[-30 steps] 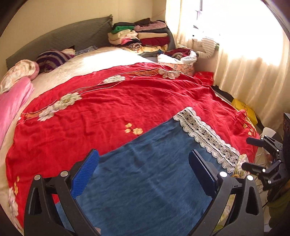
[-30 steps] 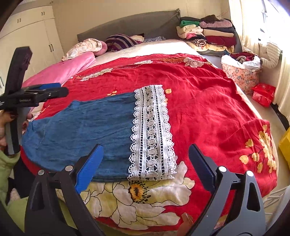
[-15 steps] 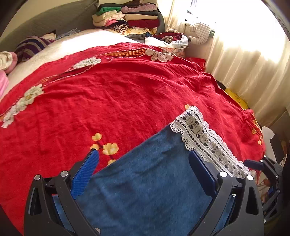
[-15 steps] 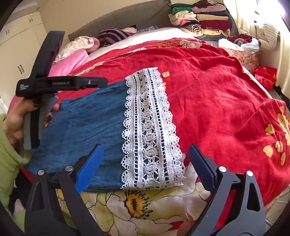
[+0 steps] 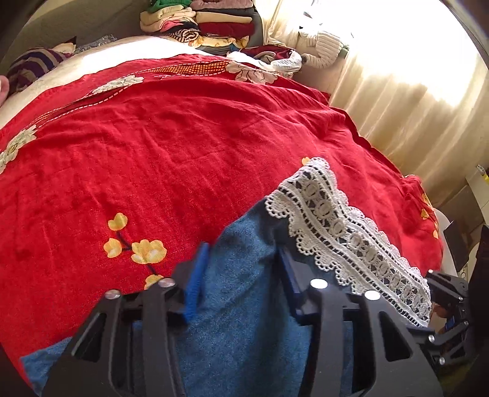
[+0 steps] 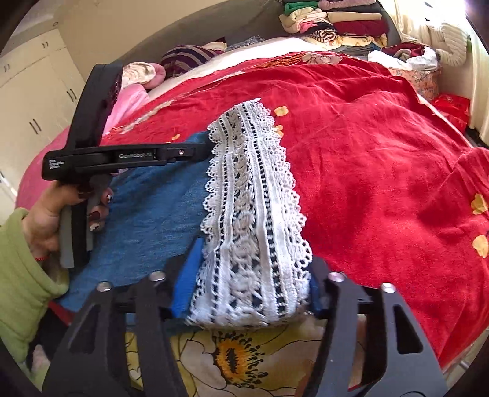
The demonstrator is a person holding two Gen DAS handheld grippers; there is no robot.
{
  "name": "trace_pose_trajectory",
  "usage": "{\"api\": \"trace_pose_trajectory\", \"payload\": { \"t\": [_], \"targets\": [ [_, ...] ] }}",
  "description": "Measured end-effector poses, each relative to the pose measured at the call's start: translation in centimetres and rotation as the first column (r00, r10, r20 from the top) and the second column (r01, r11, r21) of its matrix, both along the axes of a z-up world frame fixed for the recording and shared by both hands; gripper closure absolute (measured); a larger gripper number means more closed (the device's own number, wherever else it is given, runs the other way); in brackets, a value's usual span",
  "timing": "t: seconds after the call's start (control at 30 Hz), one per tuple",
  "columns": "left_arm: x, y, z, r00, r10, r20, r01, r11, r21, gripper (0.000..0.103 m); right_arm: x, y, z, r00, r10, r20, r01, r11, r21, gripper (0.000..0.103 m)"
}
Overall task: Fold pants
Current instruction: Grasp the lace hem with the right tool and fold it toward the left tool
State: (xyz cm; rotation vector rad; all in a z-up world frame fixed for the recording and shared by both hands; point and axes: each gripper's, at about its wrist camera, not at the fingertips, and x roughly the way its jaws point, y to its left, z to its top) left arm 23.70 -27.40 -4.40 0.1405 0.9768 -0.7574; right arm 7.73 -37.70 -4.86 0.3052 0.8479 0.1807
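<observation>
Your blue pants [image 6: 146,210] lie flat near the front edge of the red bedspread [image 6: 382,171], their white lace hem [image 6: 244,195] bunched up at your right. Your right gripper [image 6: 250,284] has just been closing — its blue pads now pinch that lace from both sides. Your left gripper [image 5: 241,274] has just been closing too, with blue denim gathered between its fingers (the fabric rises in a ridge there), so it looks pinched. Your left hand [image 6: 52,220], in a green sleeve [image 6: 18,274], holds its handle over the pants — folded clothes [image 5: 201,21] sit stacked at the far end of the bed.
</observation>
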Motion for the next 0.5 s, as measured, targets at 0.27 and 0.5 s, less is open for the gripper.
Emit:
{"api": "trace_pose_trajectory", "payload": {
  "t": [0.27, 0.5],
  "targets": [
    [-0.9, 1.6, 1.8, 1.0, 0.012, 0.013, -0.01, 0.995, -0.101, 0.092, -0.6, 2.4, 3.1, 0.989, 0.084, 0.122, -0.084, 0.996, -0.007, 0.082],
    [-1.9, 7.2, 3.8, 0.997, 0.074, -0.005, -0.072, 0.952, -0.297, 0.093, -1.3, 7.8, 7.4, 0.941, 0.25, 0.23, -0.234, 0.968, -0.093, 0.082]
  ]
}}
